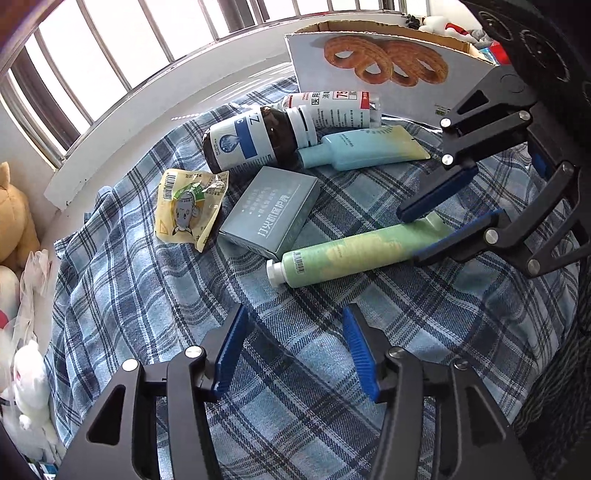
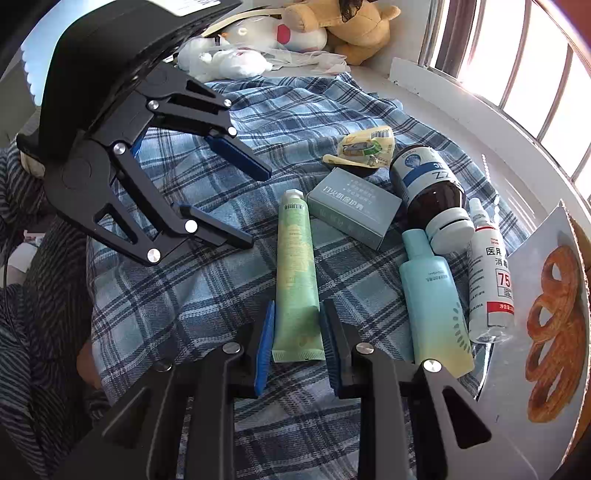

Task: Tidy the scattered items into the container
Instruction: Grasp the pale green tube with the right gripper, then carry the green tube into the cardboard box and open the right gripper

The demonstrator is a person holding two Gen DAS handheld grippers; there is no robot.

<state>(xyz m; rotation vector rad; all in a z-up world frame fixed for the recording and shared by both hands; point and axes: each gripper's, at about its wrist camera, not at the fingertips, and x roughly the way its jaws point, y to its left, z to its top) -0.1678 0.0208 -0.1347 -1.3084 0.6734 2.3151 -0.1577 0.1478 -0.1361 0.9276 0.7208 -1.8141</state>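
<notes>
A green tube [image 1: 351, 254] [image 2: 295, 273] lies on the plaid cloth. My right gripper [image 2: 297, 347] [image 1: 424, 236] is open, its jaws on either side of the tube's flat crimped end, not closed on it. My left gripper [image 1: 295, 350] [image 2: 255, 206] is open and empty, hovering over the cloth near the tube's cap. Beyond lie a grey box [image 1: 271, 210] [image 2: 354, 214], a yellow snack packet [image 1: 188, 206] [image 2: 365, 149], a brown bottle [image 1: 255, 140] [image 2: 432, 195], a blue tube [image 1: 362, 151] [image 2: 432, 299] and a white spray bottle [image 1: 332, 105] [image 2: 489, 273]. The cardboard box container [image 1: 388, 74] [image 2: 546, 325] stands behind them.
The blue plaid cloth [image 1: 184, 332] [image 2: 184, 295] covers the surface. Plush toys [image 2: 332, 29] [image 1: 22, 369] sit along one edge. A white sill and barred window [image 1: 110, 74] run along the far side.
</notes>
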